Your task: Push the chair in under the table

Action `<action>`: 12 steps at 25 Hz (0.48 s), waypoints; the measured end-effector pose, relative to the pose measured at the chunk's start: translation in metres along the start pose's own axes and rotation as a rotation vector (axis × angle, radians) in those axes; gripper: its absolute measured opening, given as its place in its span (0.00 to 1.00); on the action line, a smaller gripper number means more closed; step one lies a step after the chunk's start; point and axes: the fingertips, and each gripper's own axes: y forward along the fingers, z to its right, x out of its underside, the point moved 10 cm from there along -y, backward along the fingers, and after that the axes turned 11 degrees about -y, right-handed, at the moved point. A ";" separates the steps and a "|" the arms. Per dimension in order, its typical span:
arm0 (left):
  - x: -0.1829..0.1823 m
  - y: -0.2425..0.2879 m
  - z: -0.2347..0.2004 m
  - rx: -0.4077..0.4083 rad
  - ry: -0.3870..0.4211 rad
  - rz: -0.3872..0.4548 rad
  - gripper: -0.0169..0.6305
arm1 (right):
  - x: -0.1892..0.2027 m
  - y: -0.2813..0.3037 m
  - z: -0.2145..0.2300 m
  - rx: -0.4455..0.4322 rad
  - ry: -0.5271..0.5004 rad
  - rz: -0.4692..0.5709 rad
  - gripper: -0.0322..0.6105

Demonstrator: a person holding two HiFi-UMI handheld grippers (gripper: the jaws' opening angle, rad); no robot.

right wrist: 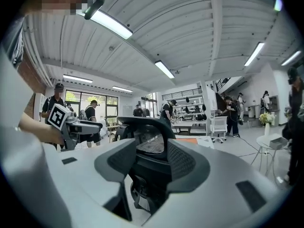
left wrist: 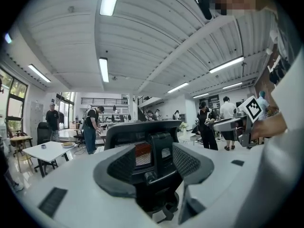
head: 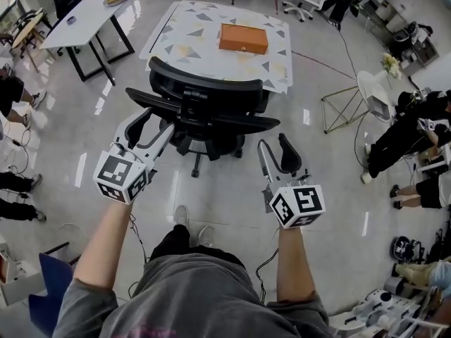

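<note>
Head view: left gripper (head: 152, 127) and right gripper (head: 276, 153), both spread and empty; chair (head: 204, 108) directly ahead, backrest crosswise, left nearer; table (head: 184, 21) beyond.

There is one black mesh-backed office chair (head: 208, 108), one white triangle-patterned surface (head: 183, 34) carrying one orange rectangular box (head: 243, 38), one plain white black-legged surface (head: 84, 16), and two grey hand-held tongs with marker cubes, namely the left tongs (head: 156, 122) and the right tongs (head: 275, 146).
</note>
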 end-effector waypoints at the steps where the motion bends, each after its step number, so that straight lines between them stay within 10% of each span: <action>1: 0.000 -0.002 0.007 -0.005 0.000 0.002 0.40 | 0.000 -0.004 0.001 -0.008 0.000 0.004 0.37; 12: 0.003 -0.025 0.059 -0.034 0.000 0.001 0.38 | 0.000 -0.036 0.008 -0.068 0.024 0.034 0.37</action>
